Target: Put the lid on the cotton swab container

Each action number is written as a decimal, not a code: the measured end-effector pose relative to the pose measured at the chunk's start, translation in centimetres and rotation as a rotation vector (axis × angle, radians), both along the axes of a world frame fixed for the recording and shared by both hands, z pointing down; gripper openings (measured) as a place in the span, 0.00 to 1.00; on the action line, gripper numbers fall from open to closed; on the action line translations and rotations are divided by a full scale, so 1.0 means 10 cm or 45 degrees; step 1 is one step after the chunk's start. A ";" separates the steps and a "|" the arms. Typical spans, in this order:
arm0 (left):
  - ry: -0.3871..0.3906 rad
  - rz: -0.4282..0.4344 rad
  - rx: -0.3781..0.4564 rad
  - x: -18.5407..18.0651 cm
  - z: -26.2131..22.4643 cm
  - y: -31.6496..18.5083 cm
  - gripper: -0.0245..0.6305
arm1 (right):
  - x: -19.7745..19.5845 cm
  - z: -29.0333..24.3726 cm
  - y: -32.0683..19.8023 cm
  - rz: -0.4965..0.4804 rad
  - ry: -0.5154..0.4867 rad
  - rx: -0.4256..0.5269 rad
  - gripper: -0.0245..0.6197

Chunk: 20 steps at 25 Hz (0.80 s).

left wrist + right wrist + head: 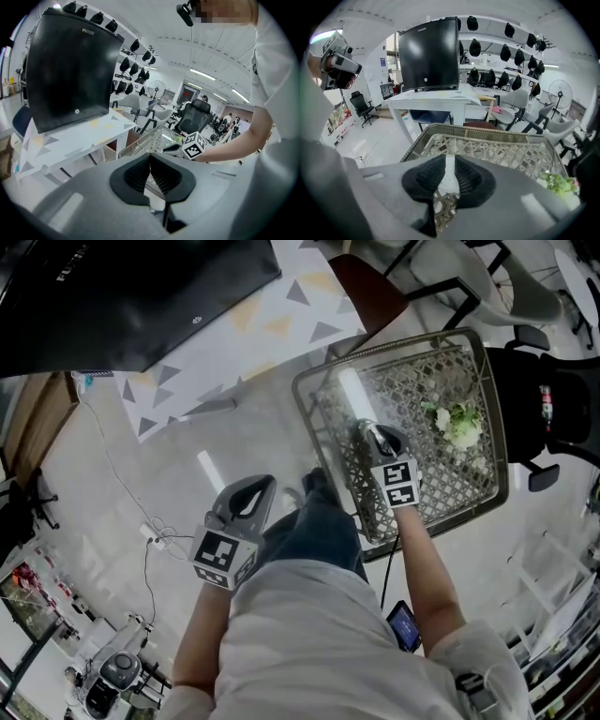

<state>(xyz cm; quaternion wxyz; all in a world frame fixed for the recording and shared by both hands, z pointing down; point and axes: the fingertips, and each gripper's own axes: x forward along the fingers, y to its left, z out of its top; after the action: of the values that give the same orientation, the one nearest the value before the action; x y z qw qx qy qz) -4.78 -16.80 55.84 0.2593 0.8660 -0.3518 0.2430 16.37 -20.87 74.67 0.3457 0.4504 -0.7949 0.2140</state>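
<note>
Wicker under glass is what we're looking at here: a brown, rectangular glass-topped wicker worktop (412,371) with a small white and green flower bunch (459,423) lying on its far right part. We honestly can't spot the cotton swab container or its lid in any of the three views.

The right gripper (373,432) hangs over the left part of that worktop, pointing across it. In its own view (450,159) the fingers stand a thin slit apart with nothing in between, just glass and lattice (497,145) showing through, and the flower bunch (558,183) sits well off to the right.

The left gripper (258,491) is off the worktop, over the pale floor (112,484) just beside the person's jeans leg. In its own view (150,157) the fingers meet at the tips, again holding nothing, and we see the worktop (150,140) and the other gripper's marker cube past them.

Further back a big black flat screen (122,296) stands on a white worktop with grey and yellow triangles (244,334). A black office chair (553,399) is on the right, just beside the wicker one.
</note>
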 end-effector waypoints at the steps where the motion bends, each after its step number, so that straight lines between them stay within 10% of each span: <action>1: 0.000 -0.004 -0.001 -0.01 0.01 0.00 0.05 | 0.00 0.00 -0.01 0.013 -0.006 0.000 0.14; 20: -0.004 -0.107 0.055 -0.30 -0.10 0.04 0.05 | 0.01 0.01 0.03 0.107 -0.043 -0.023 0.14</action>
<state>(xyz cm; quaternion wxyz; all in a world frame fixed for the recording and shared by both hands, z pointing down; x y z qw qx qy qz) -7.81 -16.38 54.82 0.2501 0.8555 -0.3934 0.2255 16.48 -20.56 74.80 0.3269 0.4767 -0.7790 0.2432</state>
